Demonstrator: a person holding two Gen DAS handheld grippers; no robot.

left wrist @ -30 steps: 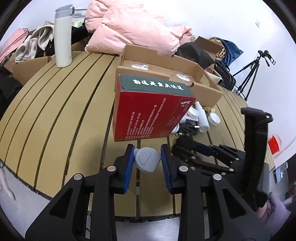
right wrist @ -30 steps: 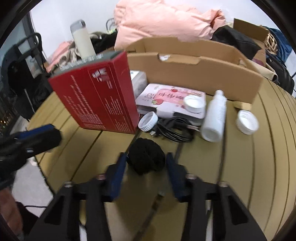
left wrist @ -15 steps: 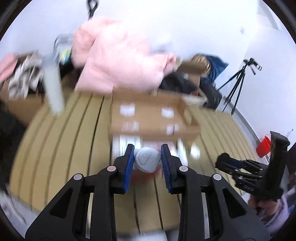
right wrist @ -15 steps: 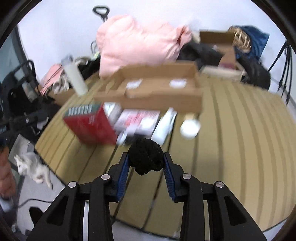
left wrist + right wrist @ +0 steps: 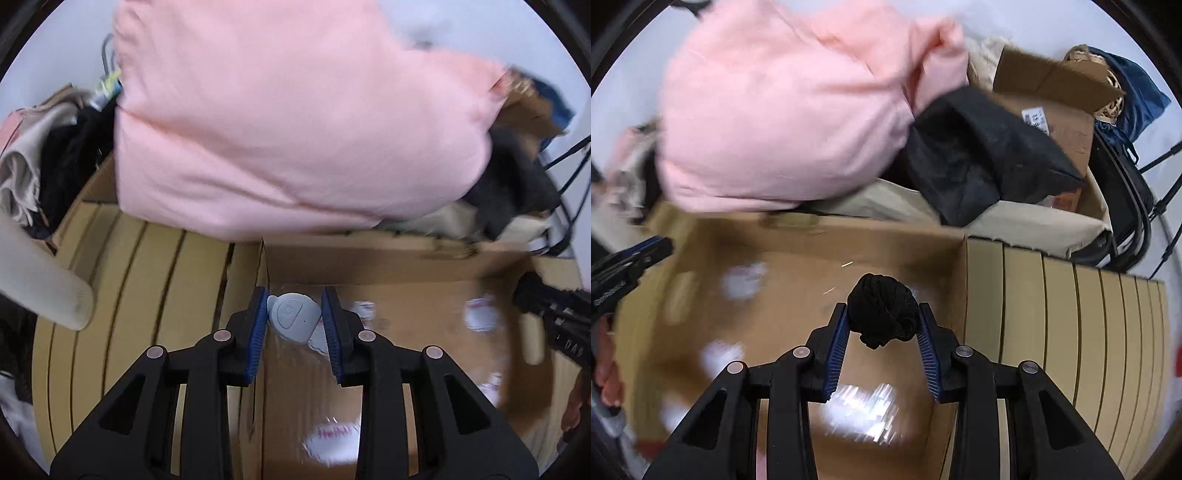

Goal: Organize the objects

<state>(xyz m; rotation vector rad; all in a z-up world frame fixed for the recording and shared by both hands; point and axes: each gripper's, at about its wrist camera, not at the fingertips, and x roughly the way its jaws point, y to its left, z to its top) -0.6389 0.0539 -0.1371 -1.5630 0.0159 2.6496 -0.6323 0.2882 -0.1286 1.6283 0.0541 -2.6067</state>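
Note:
My left gripper (image 5: 294,311) is shut on a small pale grey rounded case (image 5: 291,321) and holds it over the left end of an open cardboard box (image 5: 369,258). My right gripper (image 5: 882,317) is shut on a black bundled cloth ball (image 5: 882,314) and holds it over the right part of the same box (image 5: 886,232). White stickers show blurred on the box floor. The right gripper also shows at the right edge of the left wrist view (image 5: 554,314), the left gripper at the left edge of the right wrist view (image 5: 624,266).
A large pink pillow (image 5: 288,122) lies right behind the box. A white bottle (image 5: 40,288) stands on the slatted wooden table (image 5: 129,295) to the left. Black clothing (image 5: 982,158), another cardboard box (image 5: 1052,99) and a blue bag (image 5: 1134,88) are behind on the right.
Both grippers have lifted from the table front with their objects and moved forward over the open cardboard box. The red box and the small items are out of view.

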